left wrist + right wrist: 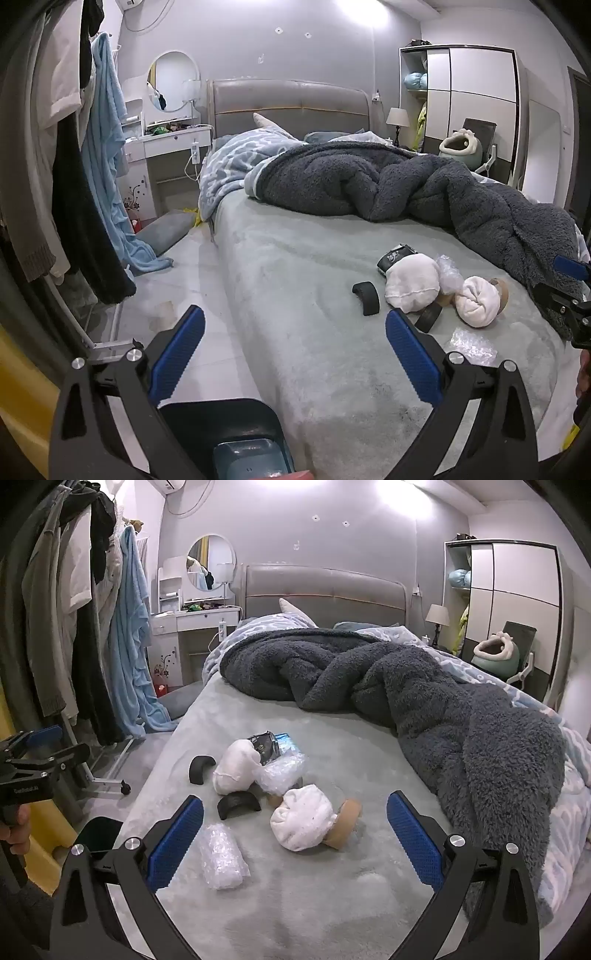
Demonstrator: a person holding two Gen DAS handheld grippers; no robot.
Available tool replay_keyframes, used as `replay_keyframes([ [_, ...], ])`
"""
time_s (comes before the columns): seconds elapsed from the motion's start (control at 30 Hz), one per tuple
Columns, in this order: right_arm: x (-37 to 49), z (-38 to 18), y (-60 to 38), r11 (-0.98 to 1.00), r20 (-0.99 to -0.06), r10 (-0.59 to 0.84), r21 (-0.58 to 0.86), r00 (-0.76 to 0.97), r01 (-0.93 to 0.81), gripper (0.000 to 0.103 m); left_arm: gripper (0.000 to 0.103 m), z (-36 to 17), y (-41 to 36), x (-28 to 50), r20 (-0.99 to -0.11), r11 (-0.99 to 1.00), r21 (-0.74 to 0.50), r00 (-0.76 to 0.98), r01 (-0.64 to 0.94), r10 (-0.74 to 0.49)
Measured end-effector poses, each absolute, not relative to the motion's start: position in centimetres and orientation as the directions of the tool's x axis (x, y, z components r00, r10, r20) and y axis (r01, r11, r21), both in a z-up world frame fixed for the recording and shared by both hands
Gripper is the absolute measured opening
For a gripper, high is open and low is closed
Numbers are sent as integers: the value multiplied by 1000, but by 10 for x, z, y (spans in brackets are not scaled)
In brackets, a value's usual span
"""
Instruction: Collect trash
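Trash lies scattered on the grey-green bed (332,904). It includes a crumpled bubble wrap piece (221,856), more bubble wrap (280,771), a dark shiny packet (264,746) and two black curved pieces (201,768) (238,803). Two white cloth bundles (236,766) (303,821) and a tan roll (343,823) lie among them. My right gripper (295,799) hovers open just short of this pile. My left gripper (295,315) is open over the bed's left edge, above a dark blue bin (229,435). The left wrist view shows the same pile (412,282) to its right.
A rumpled dark fleece blanket (424,701) covers the far and right part of the bed. Clothes hang on a rack (74,627) at the left. A white dressing table (166,144) and a wardrobe (517,602) stand by the far wall. A hand holds the left gripper's handle (14,830).
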State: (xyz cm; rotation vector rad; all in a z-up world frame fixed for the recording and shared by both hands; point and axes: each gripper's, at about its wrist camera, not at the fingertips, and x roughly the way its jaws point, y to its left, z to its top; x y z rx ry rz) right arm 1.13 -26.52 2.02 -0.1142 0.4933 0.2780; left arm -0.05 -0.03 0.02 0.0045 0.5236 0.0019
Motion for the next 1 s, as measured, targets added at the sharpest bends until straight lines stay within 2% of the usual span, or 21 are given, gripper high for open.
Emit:
replay_keyframes([
  [1.0, 11, 23, -263, 956, -482, 238, -39, 843, -292, 100, 100, 0, 0, 0, -501, 1000, 8, 865, -1, 5],
])
